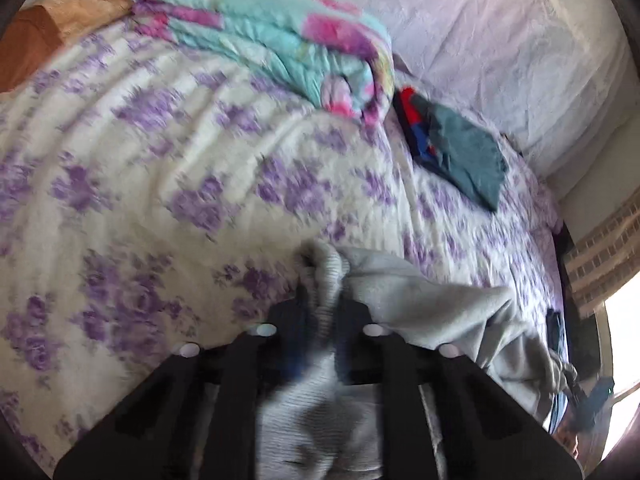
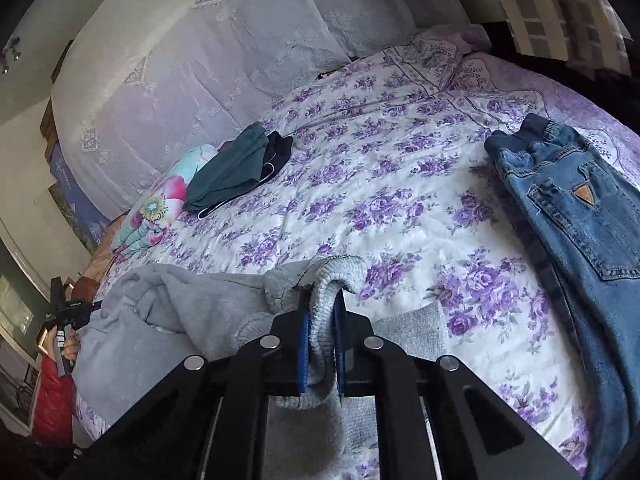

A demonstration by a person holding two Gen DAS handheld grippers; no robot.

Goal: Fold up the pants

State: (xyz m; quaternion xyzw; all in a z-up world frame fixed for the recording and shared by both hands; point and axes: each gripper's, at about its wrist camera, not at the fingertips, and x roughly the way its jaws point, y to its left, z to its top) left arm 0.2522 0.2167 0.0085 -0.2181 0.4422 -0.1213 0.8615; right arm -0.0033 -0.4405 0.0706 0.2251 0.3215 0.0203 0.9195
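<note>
Grey sweatpants [image 1: 432, 292] hang between both grippers above a floral bedspread [image 1: 160, 152]. My left gripper [image 1: 322, 300] is shut on a ribbed grey edge of the pants. My right gripper [image 2: 322, 300] is shut on another ribbed edge of the same pants [image 2: 180, 312], and the fabric sags to the left of it. The left gripper and the hand holding it [image 2: 64, 320] show at the far left of the right wrist view. The left wrist view is motion-blurred.
Blue jeans [image 2: 576, 216] lie flat on the right of the bed. Folded teal and dark clothes [image 2: 236, 168] lie near the headboard [image 2: 168, 72], also in the left wrist view [image 1: 464, 152]. A folded turquoise and pink quilt [image 1: 288, 44] lies beside them.
</note>
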